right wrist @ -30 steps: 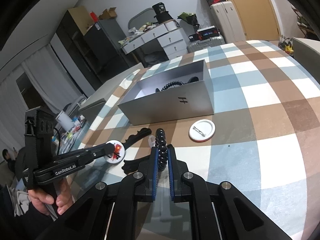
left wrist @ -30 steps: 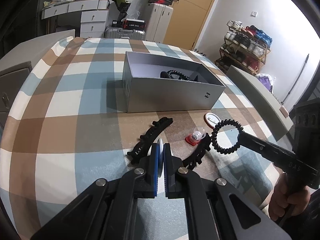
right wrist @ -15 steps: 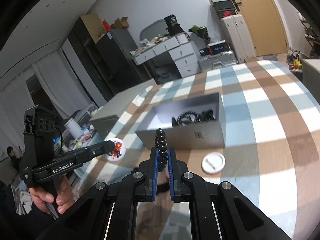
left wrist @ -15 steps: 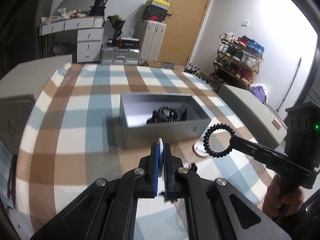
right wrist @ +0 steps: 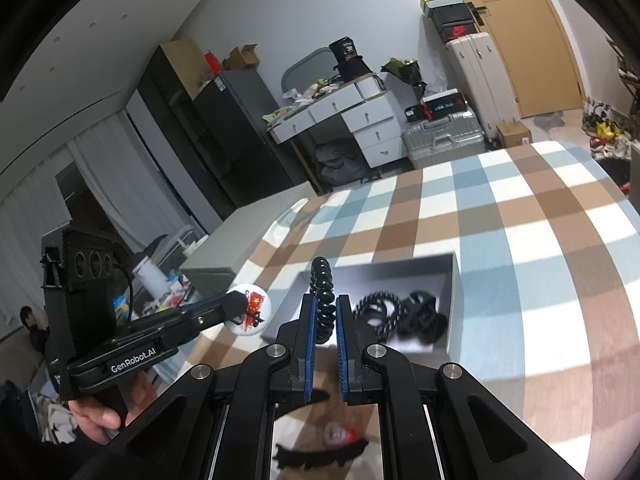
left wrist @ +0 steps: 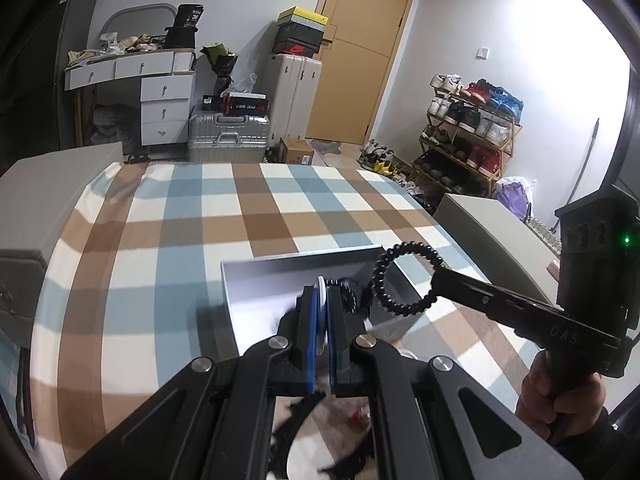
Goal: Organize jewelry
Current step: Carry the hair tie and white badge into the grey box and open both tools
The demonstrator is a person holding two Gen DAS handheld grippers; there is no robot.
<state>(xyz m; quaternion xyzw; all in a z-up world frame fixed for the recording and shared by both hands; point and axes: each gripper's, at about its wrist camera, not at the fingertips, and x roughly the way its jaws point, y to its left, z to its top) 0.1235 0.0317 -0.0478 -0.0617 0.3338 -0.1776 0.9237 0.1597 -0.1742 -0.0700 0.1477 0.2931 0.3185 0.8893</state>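
My left gripper (left wrist: 322, 295) is shut on a white round badge (left wrist: 319, 320), seen edge-on here. The right wrist view shows the badge's red-printed face (right wrist: 250, 310) at the left gripper's tip (right wrist: 239, 305). My right gripper (right wrist: 323, 305) is shut on a black coiled hair tie (right wrist: 322, 280), which hangs as a ring (left wrist: 404, 278) from the right gripper (left wrist: 435, 280) in the left wrist view. Both grippers hover over the near side of an open grey box (left wrist: 280, 269) (right wrist: 455, 304). Black beaded bracelets (right wrist: 380, 316) lie inside it.
Black toothed hair clips (right wrist: 320, 454) (left wrist: 296, 428) and a small red-and-clear item (right wrist: 340, 434) lie on the checked tablecloth (left wrist: 240, 216) under the grippers. Grey cabinets (left wrist: 48, 184) (left wrist: 500, 228) flank the table. A hand (left wrist: 560, 400) grips the right tool.
Both grippers have risen and moved forward from the table's near part to over the box, carrying the badge and the hair tie. Their jaws stayed shut.
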